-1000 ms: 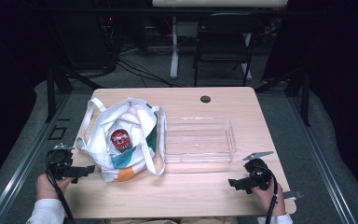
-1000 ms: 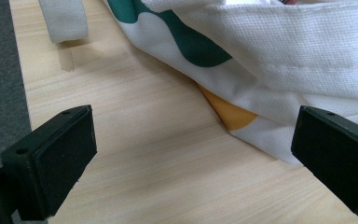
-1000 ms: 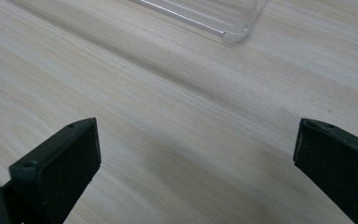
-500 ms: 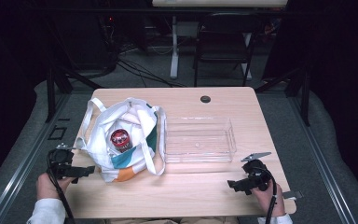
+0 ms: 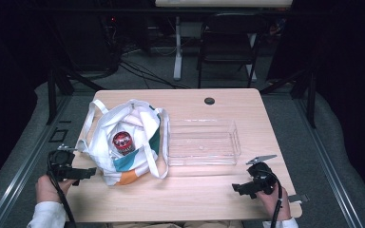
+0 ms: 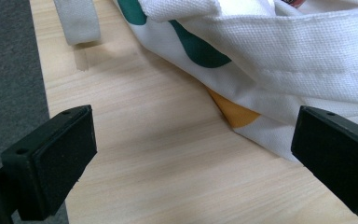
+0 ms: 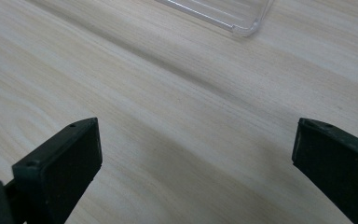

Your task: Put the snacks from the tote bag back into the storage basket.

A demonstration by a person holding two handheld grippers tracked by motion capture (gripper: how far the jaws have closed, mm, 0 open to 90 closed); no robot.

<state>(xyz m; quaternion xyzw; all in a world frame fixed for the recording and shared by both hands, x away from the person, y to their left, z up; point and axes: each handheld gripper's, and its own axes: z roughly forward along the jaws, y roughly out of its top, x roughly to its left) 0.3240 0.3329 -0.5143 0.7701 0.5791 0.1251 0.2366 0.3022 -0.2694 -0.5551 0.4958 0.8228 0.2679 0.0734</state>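
Tongs status: left tongs (image 5: 83, 173) released, jaws spread wide, positioned at the 8 o'clock edge of the light wooden worktop (image 5: 199, 194), just beside the white canvas tote bag with green and orange patches (image 5: 128, 142). Bag lies at 9 o'clock, mouth open, with a red-topped round container (image 5: 122, 141) inside. Right tongs (image 5: 240, 188) released, empty, at 4 o'clock, near the clear rectangular plastic tray (image 5: 202, 142) at centre.

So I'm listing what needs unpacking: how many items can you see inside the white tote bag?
1: a round red-topped jar or can stands in the open mouth of the white cloth tote bag at the table's left. More may be hidden under the folded cloth.
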